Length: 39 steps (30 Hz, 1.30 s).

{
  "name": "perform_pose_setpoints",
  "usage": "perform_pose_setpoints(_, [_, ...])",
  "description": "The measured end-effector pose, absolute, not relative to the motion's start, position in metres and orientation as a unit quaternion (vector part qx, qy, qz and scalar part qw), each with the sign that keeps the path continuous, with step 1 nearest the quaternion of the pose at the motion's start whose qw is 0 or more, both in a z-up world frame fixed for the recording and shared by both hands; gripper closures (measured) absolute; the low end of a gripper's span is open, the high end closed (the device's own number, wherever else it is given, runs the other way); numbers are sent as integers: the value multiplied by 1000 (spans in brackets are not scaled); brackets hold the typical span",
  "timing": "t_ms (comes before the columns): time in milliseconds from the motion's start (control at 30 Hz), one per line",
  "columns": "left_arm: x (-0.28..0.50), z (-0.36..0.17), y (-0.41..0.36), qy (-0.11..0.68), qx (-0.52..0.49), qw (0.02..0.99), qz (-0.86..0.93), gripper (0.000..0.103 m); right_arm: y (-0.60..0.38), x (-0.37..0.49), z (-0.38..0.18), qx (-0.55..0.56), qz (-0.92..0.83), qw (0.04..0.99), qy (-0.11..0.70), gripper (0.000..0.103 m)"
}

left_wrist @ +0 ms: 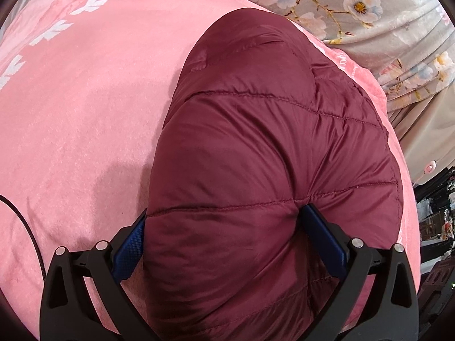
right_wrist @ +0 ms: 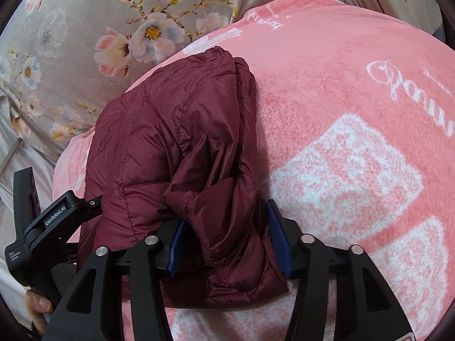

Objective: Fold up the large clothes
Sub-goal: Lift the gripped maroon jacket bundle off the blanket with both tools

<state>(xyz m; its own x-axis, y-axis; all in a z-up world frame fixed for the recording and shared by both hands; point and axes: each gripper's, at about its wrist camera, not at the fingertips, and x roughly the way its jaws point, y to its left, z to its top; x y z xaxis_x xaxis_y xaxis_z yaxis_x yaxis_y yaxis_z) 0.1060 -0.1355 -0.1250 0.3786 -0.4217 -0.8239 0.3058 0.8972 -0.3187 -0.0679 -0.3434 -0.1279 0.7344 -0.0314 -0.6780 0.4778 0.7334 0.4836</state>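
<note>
A: Left wrist view: what does the left hand-held gripper [left_wrist: 224, 236] hold?

B: The puffy dark red jacket [left_wrist: 270, 156]. It fills the wide gap between both blue fingers [left_wrist: 129, 244].

A: And the right hand-held gripper [right_wrist: 224, 244]?

B: It squeezes a bunch of the same jacket. The rest lies ahead of it on the pink blanket [right_wrist: 355, 71], with the flowery sheet [right_wrist: 85, 42] beyond.

A maroon quilted jacket [left_wrist: 256, 147] lies on a pink, white-patterned blanket [left_wrist: 79, 108] beside grey floral bedding [right_wrist: 85, 42].
</note>
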Motion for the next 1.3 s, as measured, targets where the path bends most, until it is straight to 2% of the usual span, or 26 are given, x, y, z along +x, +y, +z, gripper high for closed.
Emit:
perform_pose_setpoints(67, [107,-124,-134,516,-58,825,-223,5,-345,-72,-127,341,-141,869,329,74])
perform_pose_setpoints(100, [108,-124,-133,519,-60,823,-224,5,-345,-73,-125,344,-138,869,329,75])
perform_pose_setpoints(200, [110,-124,-131,527,-63,816,-230,5,-349,-75,-127,365,-127,860,333,76])
perform_pose_setpoints(333, [113,-124,-132,536,-68,806,-243,5,-360,-73,-135,418,-104,837,338,68])
perform_pose_setpoints(400, [113,-124,-134,540,-71,802,-246,5,-360,-69,-133,417,-104,837,338,67])
perform_pose_setpoints(433, [113,-123,-135,542,-73,800,-248,6,-358,-68,-132,408,-106,841,339,70])
perform_pose_setpoints(467, [113,-122,-135,543,-76,799,-249,11,-357,-67,-130,403,-104,844,338,79])
perform_pose_setpoints(533, [111,-114,-134,538,-79,800,-255,29,-354,-67,-123,402,-94,849,328,89])
perform_pose_setpoints(600, [108,-102,-130,526,-74,805,-265,55,-347,-70,-108,384,-94,862,317,91])
perform_pose_setpoints(667, [105,-85,-123,512,-81,806,-285,66,-335,-73,-87,346,-96,883,303,92])
perform_pose_setpoints(700, [105,-79,-120,507,-84,806,-293,69,-327,-75,-74,326,-97,893,293,92])
perform_pose_setpoints(967, [90,9,-86,405,-85,835,-363,72,-282,-81,18,218,-98,949,203,92])
perform_pose_setpoints(1200, [99,90,-37,257,-69,886,-381,72,-231,-52,85,121,-81,985,95,92])
perform_pose_setpoints(1300, [110,110,-16,205,-60,902,-374,71,-211,-27,101,96,-68,991,61,92])
